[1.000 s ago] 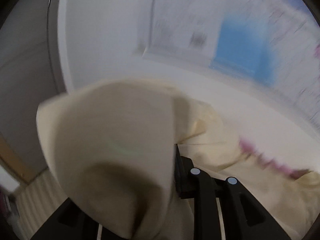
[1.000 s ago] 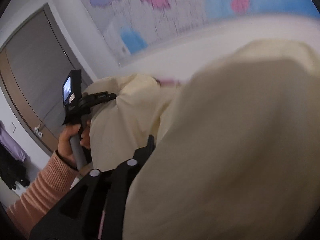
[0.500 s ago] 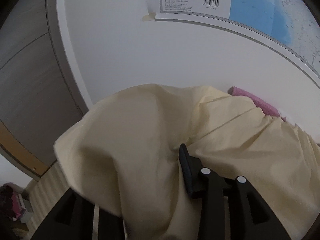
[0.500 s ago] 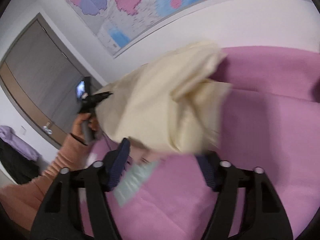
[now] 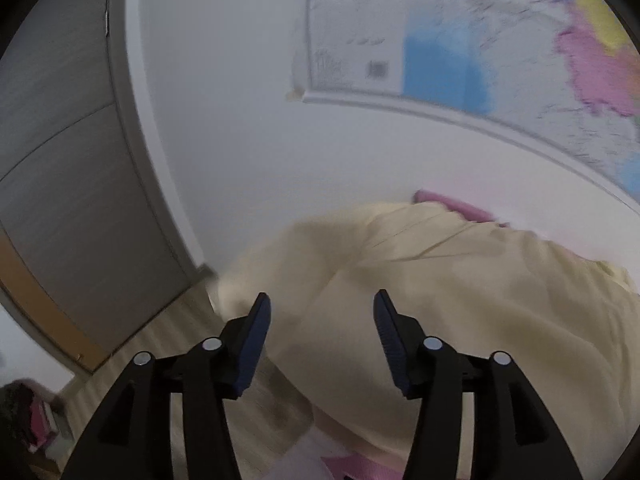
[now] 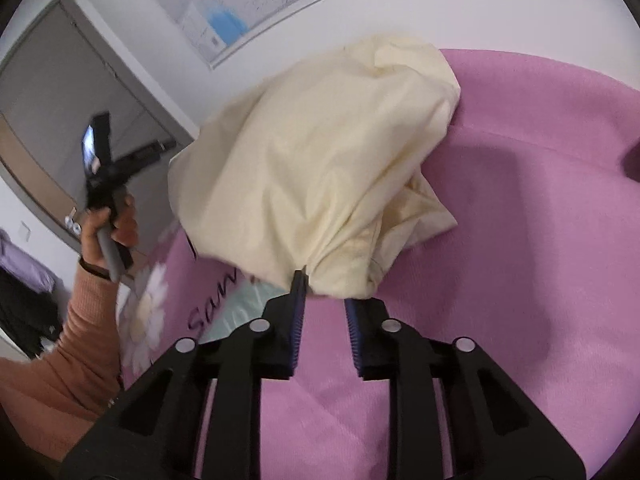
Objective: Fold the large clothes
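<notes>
Garment: a pale yellow garment (image 6: 320, 168) lay bunched in a mound on the pink bed (image 6: 520, 240), toward its far edge by the wall, one side hanging over the bed's left edge.
Left gripper (image 5: 322, 312): its jaws stood apart and had just been opening; nothing was pressed between them, the cloth lying beyond and below.
Right gripper (image 6: 324, 300): its jaws had just been closing, with a narrow gap left; a lower fold of the garment sat at their tips, but whether the pads pinched it could not be told.
Hand (image 6: 104, 224): it held the left gripper's handle beside the bed.
Writing: dark script starting "Sam" (image 6: 216, 308) on the cover, the rest hidden.
Map (image 5: 500, 52): on the wall, print blurred.
</notes>
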Motion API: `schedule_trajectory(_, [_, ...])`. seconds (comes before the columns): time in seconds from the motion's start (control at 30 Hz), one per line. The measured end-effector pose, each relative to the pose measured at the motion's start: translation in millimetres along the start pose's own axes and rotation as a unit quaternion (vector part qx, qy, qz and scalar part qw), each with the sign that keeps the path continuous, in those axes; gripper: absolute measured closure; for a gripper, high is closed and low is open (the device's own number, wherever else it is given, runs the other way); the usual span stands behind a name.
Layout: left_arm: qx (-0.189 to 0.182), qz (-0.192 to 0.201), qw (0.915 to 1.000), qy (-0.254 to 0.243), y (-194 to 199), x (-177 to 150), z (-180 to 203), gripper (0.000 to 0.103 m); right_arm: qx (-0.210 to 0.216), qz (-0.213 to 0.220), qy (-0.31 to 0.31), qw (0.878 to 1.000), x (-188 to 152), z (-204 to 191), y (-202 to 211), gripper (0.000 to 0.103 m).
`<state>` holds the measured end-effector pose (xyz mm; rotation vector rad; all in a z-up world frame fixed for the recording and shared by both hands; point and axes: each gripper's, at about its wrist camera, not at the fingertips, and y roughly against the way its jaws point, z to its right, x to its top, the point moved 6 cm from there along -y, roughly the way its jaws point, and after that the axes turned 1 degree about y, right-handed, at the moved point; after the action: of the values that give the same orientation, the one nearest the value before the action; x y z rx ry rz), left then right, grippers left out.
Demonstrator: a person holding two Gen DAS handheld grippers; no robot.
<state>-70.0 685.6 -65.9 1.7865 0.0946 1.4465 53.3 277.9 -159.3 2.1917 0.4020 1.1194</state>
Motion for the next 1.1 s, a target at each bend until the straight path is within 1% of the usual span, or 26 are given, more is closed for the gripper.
schedule_trajectory(0.07, [-0.013,0.008,0.9998,-0.013,15.9,-5.5,11.8,0.045,-0.009,0.017,0.016,1.000,4.1,-4.3,14.6,0.074])
schedule_trajectory(0.13, [-0.030,0.031,0.9984,-0.036,39.2,-10.6,27.9,0.034,-0.019,0.042,0.033,0.998,11.8,-10.4,35.2,0.074])
schedule_trajectory(0.17, [-0.038,0.036,0.9979,-0.039,44.9,-11.9,33.0,0.032,-0.021,0.054,0.042,0.997,16.3,-14.1,41.5,0.073])
schedule_trajectory(0.2, [-0.054,0.037,0.9971,-0.040,49.3,-13.4,38.7,0.029,-0.024,0.066,0.050,0.996,21.1,-17.7,46.7,0.073])
schedule_trajectory(0.23, [-0.079,0.031,0.9957,-0.037,53.4,-15.8,45.3,0.029,-0.033,0.083,0.057,0.994,27.5,-21.9,52.6,0.070])
schedule_trajectory(0.27, [-0.095,0.026,0.9945,-0.036,55.1,-16.7,50.8,0.029,-0.039,0.101,0.063,0.992,36.9,-26.9,56.0,0.067])
schedule_trajectory(0.3, [-0.110,0.022,0.9931,-0.035,56.5,-19.5,56.4,0.028,-0.037,0.107,0.067,0.991,41.9,-28.7,55.5,0.066])
schedule_trajectory(0.33, [-0.114,0.017,0.9926,-0.038,56.3,-23.2,63.2,0.028,-0.039,0.115,0.068,0.990,51.4,-31.2,51.7,0.062])
schedule_trajectory(0.37, [-0.113,0.015,0.9927,-0.042,56.3,-25.6,67.7,0.028,-0.044,0.123,0.064,0.989,62.8,-32.6,46.3,0.062])
schedule_trajectory(0.43, [-0.119,0.009,0.9915,-0.051,59.1,-35.9,80.9,0.028,-0.042,0.121,0.070,0.989,76.9,-32.5,33.8,0.063])
schedule_trajectory(0.47, [-0.122,0.008,0.9911,-0.054,59.1,-38.7,83.7,0.028,-0.053,0.125,0.068,0.988,86.3,-31.1,23.3,0.062])
schedule_trajectory(0.57, [-0.118,0.009,0.9908,-0.067,58.0,-48.2,95.3,0.027,-0.050,0.102,0.049,0.992,94.8,-22.7,-7.0,0.062])
schedule_trajectory(0.6, [-0.119,0.008,0.9904,-0.069,57.5,-52.1,98.6,0.027,-0.047,0.089,0.046,0.994,91.5,-21.6,-17.0,0.062])
schedule_trajectory(0.67, [-0.124,0.004,0.9896,-0.073,52.8,-58.5,103.6,0.027,-0.056,0.056,0.038,0.996,83.8,-12.7,-37.0,0.063])
schedule_trajectory(0.7, [-0.123,0.002,0.9895,-0.075,50.7,-62.1,104.3,0.026,-0.050,0.035,0.032,0.998,78.0,-9.1,-48.3,0.064])
schedule_trajectory(0.77, [-0.118,-0.003,0.9900,-0.077,44.1,-65.5,104.8,0.024,-0.049,0.022,0.020,0.998,69.2,-3.3,-57.6,0.065])
schedule_trajectory(0.83, [-0.113,-0.002,0.9901,-0.084,43.3,-67.7,106.1,0.024,-0.051,0.028,0.021,0.998,67.3,-3.2,-55.2,0.065])
schedule_trajectory(0.9, [-0.114,-0.005,0.9901,-0.081,46.3,-70.4,106.0,0.024,-0.056,0.043,0.023,0.997,67.1,-7.2,-44.9,0.063])
schedule_trajectory(0.97, [-0.125,-0.004,0.9892,-0.077,53.1,-72.7,106.4,0.024,-0.064,0.065,0.036,0.995,65.6,-14.8,-31.4,0.063])
schedule_trajectory(1.03, [-0.126,0.002,0.9893,-0.073,60.4,-76.0,105.3,0.022,-0.062,0.086,0.055,0.993,61.6,-24.9,-19.8,0.063])
schedule_trajectory(1.07, [-0.126,0.007,0.9892,-0.073,65.0,-78.2,105.5,0.021,-0.065,0.100,0.072,0.990,58.0,-32.2,-14.1,0.063])
schedule_trajectory(1.1, [-0.128,0.010,0.9889,-0.074,68.2,-80.8,106.3,0.020,-0.072,0.104,0.081,0.989,54.7,-34.9,-12.8,0.063])
